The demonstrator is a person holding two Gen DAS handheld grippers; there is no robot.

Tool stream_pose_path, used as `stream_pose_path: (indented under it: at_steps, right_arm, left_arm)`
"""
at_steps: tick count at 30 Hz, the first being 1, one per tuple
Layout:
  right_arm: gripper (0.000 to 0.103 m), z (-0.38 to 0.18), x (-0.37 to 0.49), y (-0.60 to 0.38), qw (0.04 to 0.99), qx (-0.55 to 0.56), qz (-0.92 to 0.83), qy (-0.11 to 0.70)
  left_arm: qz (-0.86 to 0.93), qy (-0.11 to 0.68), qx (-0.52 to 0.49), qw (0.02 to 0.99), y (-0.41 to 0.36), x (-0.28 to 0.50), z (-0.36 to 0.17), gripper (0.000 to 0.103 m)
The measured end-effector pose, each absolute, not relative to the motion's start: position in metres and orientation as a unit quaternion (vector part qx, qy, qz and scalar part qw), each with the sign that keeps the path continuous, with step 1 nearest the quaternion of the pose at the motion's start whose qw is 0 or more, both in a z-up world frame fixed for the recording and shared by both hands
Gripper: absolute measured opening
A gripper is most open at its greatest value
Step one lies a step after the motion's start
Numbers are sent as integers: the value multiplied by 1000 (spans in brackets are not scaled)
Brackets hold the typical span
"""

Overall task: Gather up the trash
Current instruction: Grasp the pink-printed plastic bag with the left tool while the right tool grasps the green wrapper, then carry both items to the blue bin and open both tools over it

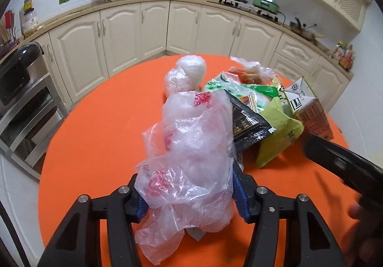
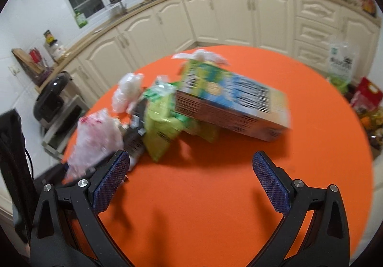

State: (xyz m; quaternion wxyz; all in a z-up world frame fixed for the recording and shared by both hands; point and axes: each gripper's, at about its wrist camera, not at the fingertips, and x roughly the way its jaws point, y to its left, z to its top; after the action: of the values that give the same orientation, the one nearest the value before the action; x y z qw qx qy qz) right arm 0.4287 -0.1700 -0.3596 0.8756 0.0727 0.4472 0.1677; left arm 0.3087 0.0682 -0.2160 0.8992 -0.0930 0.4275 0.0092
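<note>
A crumpled clear plastic bag with red print (image 1: 189, 147) is clamped between the blue ribbed pads of the left gripper (image 1: 189, 197), its loose tails hanging below the jaws over the round orange table (image 1: 95, 135). The rest of the trash lies in a heap just beyond and to the right: a black foil sachet (image 1: 249, 121), a yellow-green snack wrapper (image 1: 275, 140), a green-and-white plastic packet (image 1: 227, 85), a tall printed cardboard carton (image 2: 229, 104) lying on its side, and a knotted white plastic bundle (image 1: 189, 70) farther back. The right gripper (image 2: 191, 183) is held above bare table short of the heap, its jaws wide apart with nothing between them. The lifting of the bag appears to be the step in hand. The grip is best kept firm, since thin film slips easily, and the bag should be raised clear of the sachet it touches so that nothing is dragged along. The carton could be taken by the right gripper across its narrower faces.
</note>
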Motion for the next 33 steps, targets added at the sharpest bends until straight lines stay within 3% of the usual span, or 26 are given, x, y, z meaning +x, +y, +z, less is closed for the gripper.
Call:
stream_pose_path:
  at_steps: [3, 5, 7, 11, 18, 33]
  right_arm:
    - [85, -370, 443, -158, 871, 83, 172, 452]
    - [63, -381, 453, -155, 864, 99, 170, 464]
    - [54, -389, 459, -154, 858, 119, 179, 467]
    - [20, -392, 456, -149, 854, 130, 202, 461]
    - [13, -378, 422, -162, 866, 121, 203, 441]
    - [13, -333, 343, -208, 891, 118, 186, 397]
  left_arm:
    - [13, 423, -92, 901, 80, 303, -215, 47]
    - [14, 422, -94, 901, 90, 301, -216, 47]
    - [16, 421, -95, 902, 95, 295, -215, 47]
    - [16, 417, -93, 904, 86, 248, -227, 46]
    - [5, 407, -94, 909, 86, 198, -224, 41]
    - [-32, 364, -84, 927, 58, 134, -193, 34]
